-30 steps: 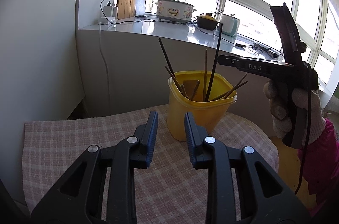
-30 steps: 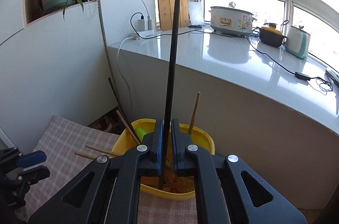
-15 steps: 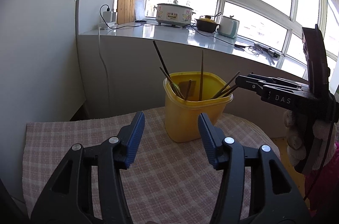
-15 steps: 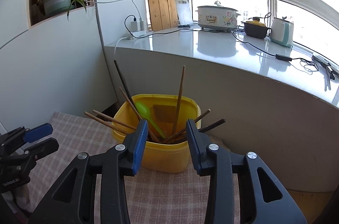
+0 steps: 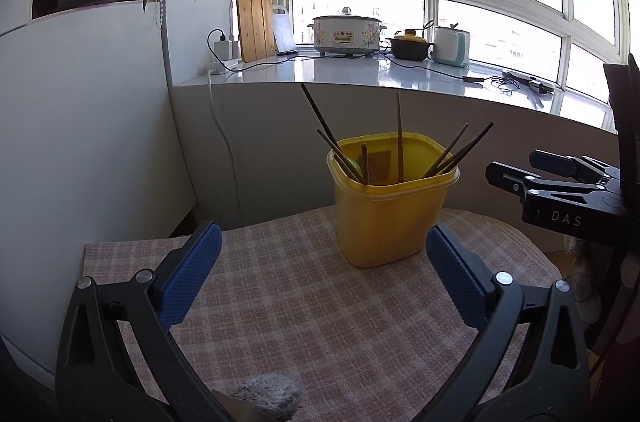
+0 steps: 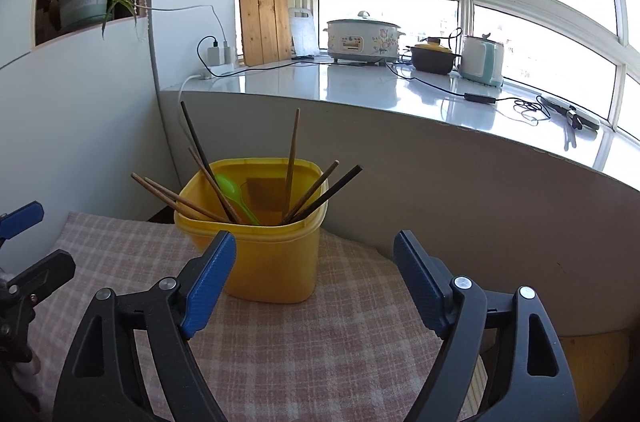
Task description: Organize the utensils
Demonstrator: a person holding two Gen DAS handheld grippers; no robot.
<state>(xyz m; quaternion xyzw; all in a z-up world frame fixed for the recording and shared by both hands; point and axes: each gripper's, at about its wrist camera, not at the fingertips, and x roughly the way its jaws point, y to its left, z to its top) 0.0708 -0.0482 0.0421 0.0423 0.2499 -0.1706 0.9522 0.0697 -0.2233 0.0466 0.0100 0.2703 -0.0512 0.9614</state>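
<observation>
I had both tools spread wide, nothing held in either. Left tool (image 5: 320, 262) hovered over the checked cloth (image 5: 304, 322) on the desk, w/ the yellow tub (image 5: 384, 218) straight ahead of it, just past the fingertips and a bit toward its right finger. Right tool (image 6: 314, 274) sat on the other side; the same tub (image 6: 272, 262) was ahead of it, closer to its left finger, whose blue pad (image 6: 208, 286) overlapped the tub's lower front corner in that view; couldn't tell if it touched.

Tub stood upright on the cloth. Chopsticks (image 6: 292, 158) were all inside it, approx. seven or eight, leaning out at diff. angles: a dark one tilted away to the left, one near upright, a few fanned over the right rim, two more poking over the left rim. A green spoon (image 6: 232, 194) lay among them, bowl end up.

From the left cam I saw the right tool (image 5: 516, 170) off to the right, level w/ the tub rim, well apart from it.
</observation>
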